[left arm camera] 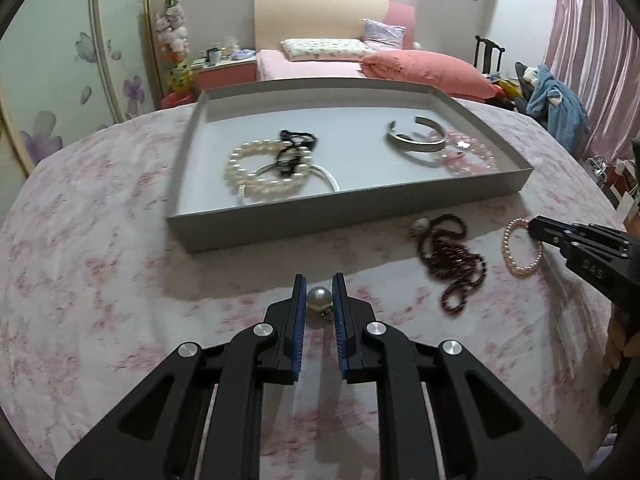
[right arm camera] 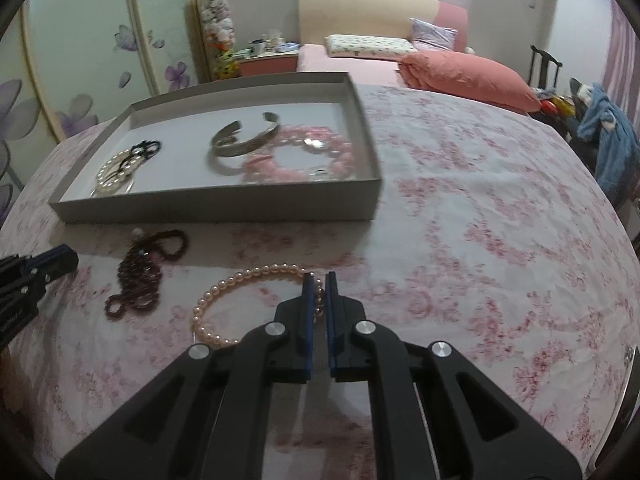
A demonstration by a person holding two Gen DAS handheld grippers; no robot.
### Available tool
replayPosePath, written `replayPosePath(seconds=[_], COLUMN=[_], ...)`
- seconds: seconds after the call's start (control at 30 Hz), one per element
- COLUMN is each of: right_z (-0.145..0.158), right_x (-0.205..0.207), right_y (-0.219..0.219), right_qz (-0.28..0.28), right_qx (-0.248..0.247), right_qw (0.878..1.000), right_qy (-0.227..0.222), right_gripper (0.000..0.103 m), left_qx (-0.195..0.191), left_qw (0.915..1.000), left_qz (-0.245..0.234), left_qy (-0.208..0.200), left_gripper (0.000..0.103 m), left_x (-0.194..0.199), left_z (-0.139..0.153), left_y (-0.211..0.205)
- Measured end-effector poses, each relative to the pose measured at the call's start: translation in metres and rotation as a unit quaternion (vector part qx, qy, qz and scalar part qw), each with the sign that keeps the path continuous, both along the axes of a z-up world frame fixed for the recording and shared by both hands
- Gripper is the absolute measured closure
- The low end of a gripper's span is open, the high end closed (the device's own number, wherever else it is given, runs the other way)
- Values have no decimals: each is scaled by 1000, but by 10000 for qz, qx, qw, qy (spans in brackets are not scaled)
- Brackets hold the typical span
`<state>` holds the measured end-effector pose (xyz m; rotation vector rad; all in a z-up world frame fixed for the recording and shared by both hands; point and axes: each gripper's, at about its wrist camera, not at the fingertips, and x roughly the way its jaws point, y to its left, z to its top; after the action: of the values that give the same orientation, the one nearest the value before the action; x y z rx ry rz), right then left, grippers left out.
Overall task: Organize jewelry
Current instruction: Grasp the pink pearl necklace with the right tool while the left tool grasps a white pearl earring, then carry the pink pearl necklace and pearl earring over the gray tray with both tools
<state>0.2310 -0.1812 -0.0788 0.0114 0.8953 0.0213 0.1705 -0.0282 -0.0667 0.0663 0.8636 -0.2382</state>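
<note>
Both grippers have something pinched right now. The left gripper (left arm camera: 319, 295) is closed on a big pearl (left arm camera: 319, 299) with a little metal bit hanging off it, held between the blue pads just above the flowery surface (left arm camera: 100, 280). The right gripper (right arm camera: 319, 286) is clamped shut on the pink bracelet (right arm camera: 224, 300); the loop lies flat on the cloth, running out toward 9 o'clock from the tips.

The tray (left arm camera: 320, 216) is at 12 o'clock from the left gripper and about 10 o'clock from the right one. Already in it: a white pearl bracelet (left arm camera: 256, 172) tangled with a black cord, a silver cuff (left arm camera: 416, 140) and pink beads (right arm camera: 304, 152). The dark red beads (left arm camera: 452, 260) lie loose on the cloth, between the two grippers.

So I'd say we're at the pick-up step, roughly halfway. The next move needs a lift clear of the near tray wall, then a release over a bare patch so nothing tangles.
</note>
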Motion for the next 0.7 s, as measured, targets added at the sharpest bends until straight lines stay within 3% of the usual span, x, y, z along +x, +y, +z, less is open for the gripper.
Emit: replayPosePath(seconds=[0.23, 0.37, 0.47, 0.57, 0.7], right_z=[0, 0, -1, -1, -1], right_x=[-2, -3, -3, -4, -5], right_y=[5, 6, 5, 6, 3], right_qz=[20, 19, 14, 24, 25], right_qx=[-29, -27, -34, -72, -62], right_qw=[10000, 10000, 10000, 10000, 10000], right_qy=[6, 10, 1, -1, 0], right_gripper=[94, 91, 89, 90, 96], left_qx=[10, 65, 85, 81, 84], left_qw=[10000, 10000, 10000, 9999, 9997], left_qz=[-9, -21, 17, 78, 222], left_qy=[27, -10, 46, 86, 89], left_gripper=[87, 77, 77, 77, 89], left_x=[-5, -7, -5, -3, 1], left_z=[1, 1, -1, -2, -2], left_y=[3, 1, 1, 1, 2])
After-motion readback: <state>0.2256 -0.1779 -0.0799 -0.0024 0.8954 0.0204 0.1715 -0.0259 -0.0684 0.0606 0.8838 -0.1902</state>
